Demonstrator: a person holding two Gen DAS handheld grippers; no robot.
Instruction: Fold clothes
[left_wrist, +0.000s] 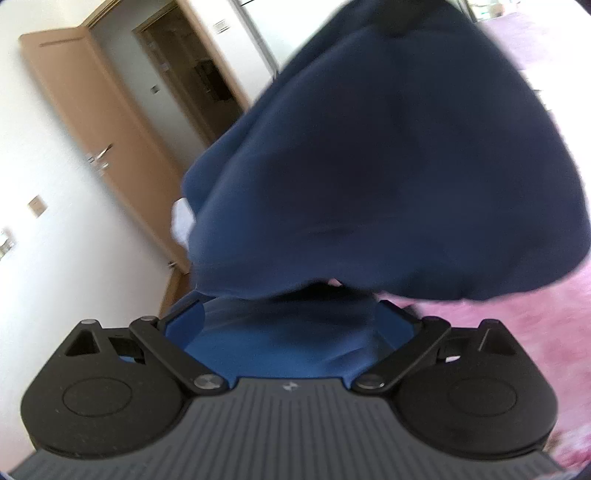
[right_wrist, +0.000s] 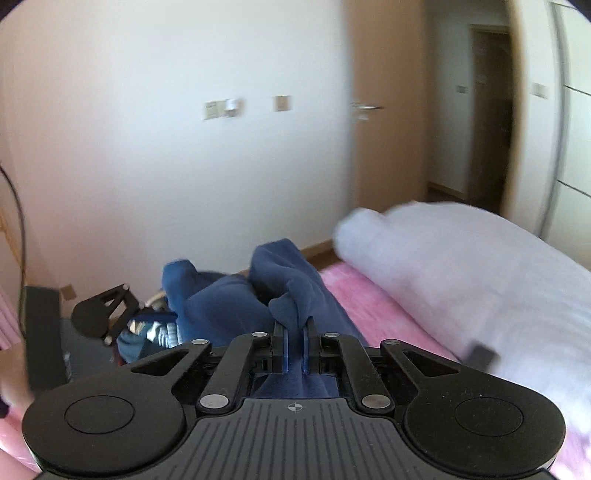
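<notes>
Right gripper (right_wrist: 294, 345): jaws pinched in tight on a fold of the navy blue garment (right_wrist: 236, 295), blue pads (right_wrist: 285, 350) nearly together with cloth bunched up between and above them. Left gripper (left_wrist: 291, 310): linkage spread wide, blue inner faces far apart, fabric draped across the gap and over the fingertips, so I can't tell whether it's actually gripping anything. Garment (left_wrist: 388, 166) fills most of the left wrist view, lifted and billowing close to the lens, blurred. From the right wrist view the garment runs forward-left from the jaws over the pink bedsheet (right_wrist: 373, 299), toward the left gripper (right_wrist: 110, 314), which sits at the cloth's far left end. Just right of the garment, a white duvet (right_wrist: 461, 258) lies bunched on the bed, touching the sheet; a small dark tag (right_wrist: 482, 356) sits on its near edge. Far left, a dark panel (right_wrist: 44, 332) stands by the wall. Beyond that: white wall (right_wrist: 166, 147) with switch plates (right_wrist: 223, 107), wooden door (right_wrist: 388, 110) with a metal handle (right_wrist: 365, 108), standing open, hallway behind it. Left wrist view shows the same door (left_wrist: 92, 129) tilted, pink sheet (left_wrist: 517, 350) at lower right.
</notes>
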